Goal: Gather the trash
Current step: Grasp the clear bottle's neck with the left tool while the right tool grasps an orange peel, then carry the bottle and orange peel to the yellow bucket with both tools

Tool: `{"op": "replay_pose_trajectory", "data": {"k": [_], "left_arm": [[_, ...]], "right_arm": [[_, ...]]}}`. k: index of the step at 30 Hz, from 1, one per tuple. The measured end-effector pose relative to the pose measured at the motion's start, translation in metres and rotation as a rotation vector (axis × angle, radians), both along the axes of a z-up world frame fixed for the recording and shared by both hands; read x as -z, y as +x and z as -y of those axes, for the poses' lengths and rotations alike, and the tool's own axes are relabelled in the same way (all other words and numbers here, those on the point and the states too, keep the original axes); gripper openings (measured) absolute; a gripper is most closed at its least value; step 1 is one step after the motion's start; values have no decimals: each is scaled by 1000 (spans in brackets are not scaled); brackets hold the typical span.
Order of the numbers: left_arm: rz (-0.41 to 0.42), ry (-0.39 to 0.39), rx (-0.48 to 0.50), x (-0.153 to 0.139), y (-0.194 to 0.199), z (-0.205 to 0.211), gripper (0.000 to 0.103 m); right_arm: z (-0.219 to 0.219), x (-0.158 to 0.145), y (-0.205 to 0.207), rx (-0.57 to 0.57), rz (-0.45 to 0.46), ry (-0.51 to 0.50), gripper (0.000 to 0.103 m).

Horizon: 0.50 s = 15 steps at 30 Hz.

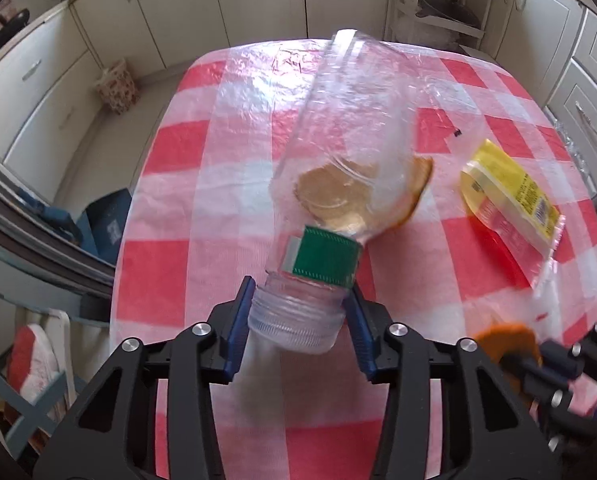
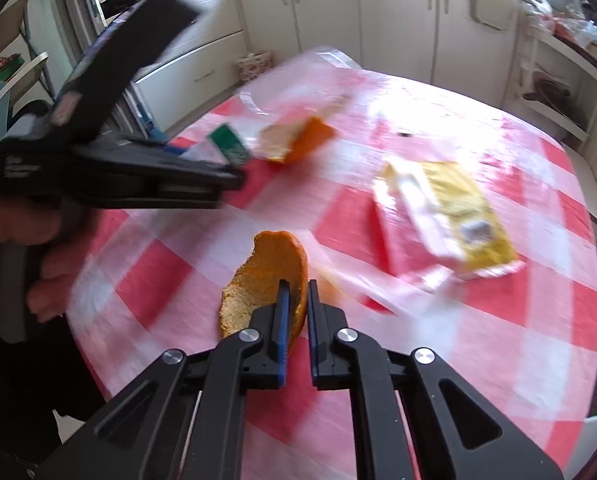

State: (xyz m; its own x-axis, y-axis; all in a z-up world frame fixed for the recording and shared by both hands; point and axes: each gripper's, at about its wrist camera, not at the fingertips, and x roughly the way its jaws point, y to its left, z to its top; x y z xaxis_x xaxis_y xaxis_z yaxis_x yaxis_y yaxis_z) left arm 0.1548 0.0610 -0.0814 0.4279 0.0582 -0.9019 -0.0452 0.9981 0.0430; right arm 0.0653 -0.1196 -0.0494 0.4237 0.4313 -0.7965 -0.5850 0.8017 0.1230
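Overhead, pale kitchen cabinets surround a worktop covered in red-and-white check under clear film. Left tongs are partly closed on the capped neck of a clear plastic bottle with a green label. Right tongs pinch an orange peel. A yellow wrapper lies nearby; its print is unreadable.

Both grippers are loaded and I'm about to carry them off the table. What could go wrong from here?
The left gripper holds the bottle only at its cap end, so the long body could swing or slip free. The right gripper pinches just an edge of the orange peel, which might tear or drop. The yellow wrapper and another peel remain on the table.
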Motion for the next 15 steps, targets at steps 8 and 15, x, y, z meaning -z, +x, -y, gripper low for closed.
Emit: {"op": "replay_pose_trajectory", "data": {"k": [8, 15], "left_arm": [[-41, -72, -5, -4, -57, 1, 39], [24, 123, -22, -11, -82, 13, 74]], "right_arm": [[41, -9, -1, 50, -7, -7, 8], [45, -8, -17, 50, -17, -5, 8]]}}
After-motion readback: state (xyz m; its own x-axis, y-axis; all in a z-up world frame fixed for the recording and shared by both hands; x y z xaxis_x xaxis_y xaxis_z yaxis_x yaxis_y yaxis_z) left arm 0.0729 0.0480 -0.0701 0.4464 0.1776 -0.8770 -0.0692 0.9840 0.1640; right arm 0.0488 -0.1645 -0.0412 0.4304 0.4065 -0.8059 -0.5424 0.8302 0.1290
